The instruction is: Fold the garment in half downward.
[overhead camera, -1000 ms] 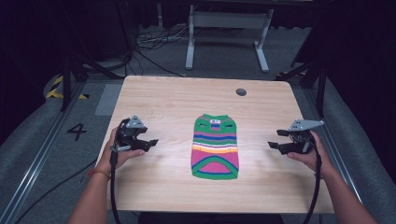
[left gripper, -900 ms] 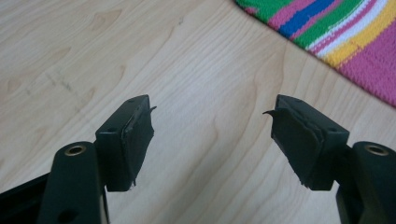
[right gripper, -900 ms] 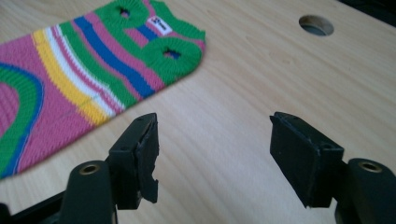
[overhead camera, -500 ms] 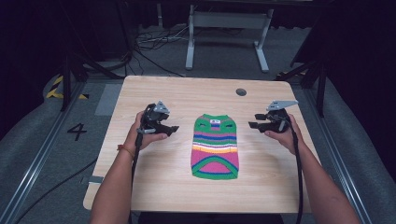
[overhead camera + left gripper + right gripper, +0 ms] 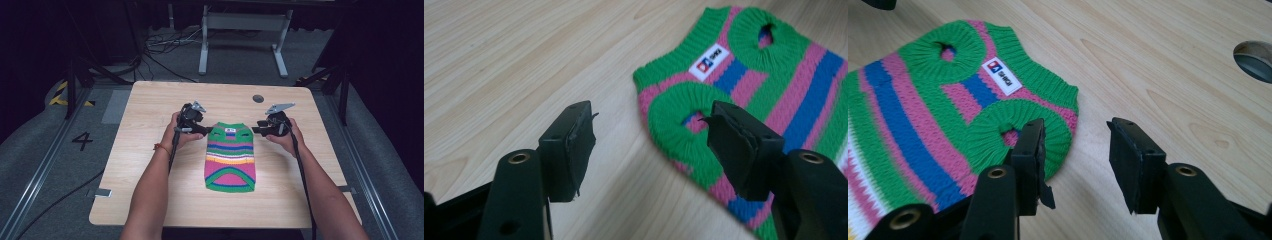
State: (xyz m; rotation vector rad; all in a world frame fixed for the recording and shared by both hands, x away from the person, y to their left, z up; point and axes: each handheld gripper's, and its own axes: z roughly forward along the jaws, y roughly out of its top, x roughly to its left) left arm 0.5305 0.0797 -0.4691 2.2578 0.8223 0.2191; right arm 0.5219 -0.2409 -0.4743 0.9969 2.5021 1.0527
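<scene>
Black jaws of left claw [image 5: 646, 150] stand wide apart, nothing between them, one jaw over bare wood, other over the near armhole of the knit sweater [image 5: 769, 100]. Right claw [image 5: 1075, 160] also wide, empty; one jaw above the sweater's [image 5: 923, 100] green armhole cuff, other above bare worktop [image 5: 1173, 75]. From the high view, left claw [image 5: 200, 129] and right claw [image 5: 260, 130] flank the sweater's [image 5: 231, 157] collar end, one at each shoulder. Sweater lies flat mid-worktop, collar toward far edge, hem toward near edge; stripes green, pink, blue, white, yellow; white label at collar. Round cable hole [image 5: 258, 98] near far edge, right of centre. Hands [image 5: 175, 131] grip both tools.
</scene>
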